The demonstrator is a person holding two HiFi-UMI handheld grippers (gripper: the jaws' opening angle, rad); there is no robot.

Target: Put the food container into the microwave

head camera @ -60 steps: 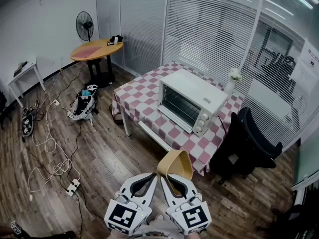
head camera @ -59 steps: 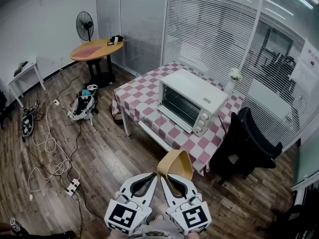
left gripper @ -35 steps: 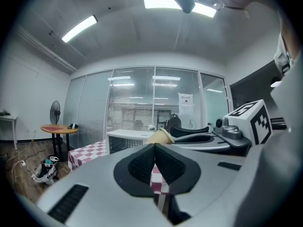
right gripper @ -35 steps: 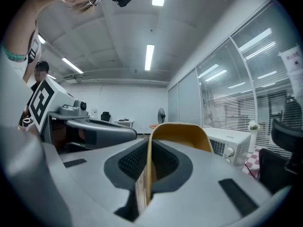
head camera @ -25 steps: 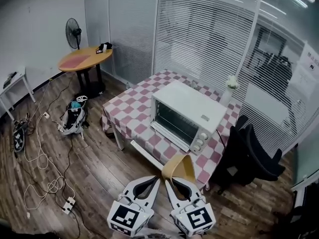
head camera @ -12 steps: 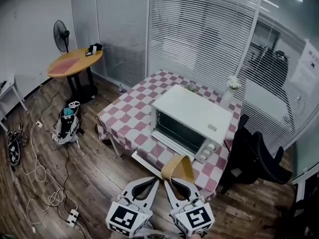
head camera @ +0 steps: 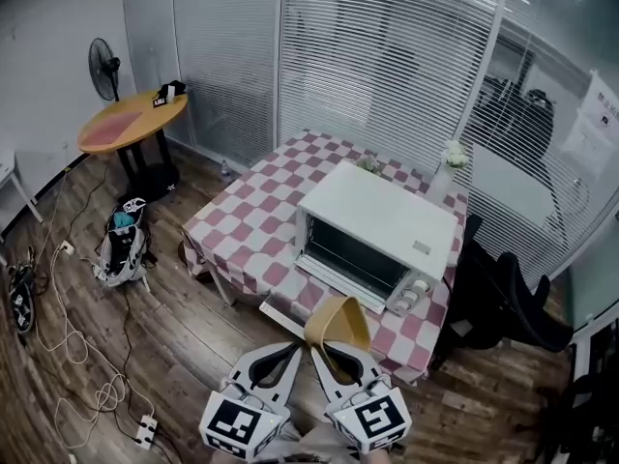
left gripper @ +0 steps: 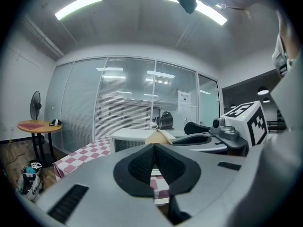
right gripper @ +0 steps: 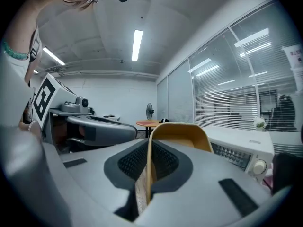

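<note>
Head view, grippers: the left gripper and right gripper are side by side at the near edge, both pointing toward the far table.
Head view, food container: the tan food container sticks out past the right gripper's tips. It is above the wooden floor, near the table's near edge and apart from the microwave, not inside it.
Head view, microwave: the white microwave stands on the checked table, glass front turned toward the grippers.
Head view, surroundings: a black chair is right of the table. A round wooden table and a fan are far left, and a backpack lies on the floor at left.
Left gripper view, jaws: the pads are pressed together with nothing between them.
Left gripper view, beyond: the microwave is ahead, with the right gripper alongside on the right.
Right gripper view, jaws: clamped on the container's thin wall, and its curved rim rises just right of the pads.
Right gripper view, beyond: the microwave's knobs show at right.
</note>
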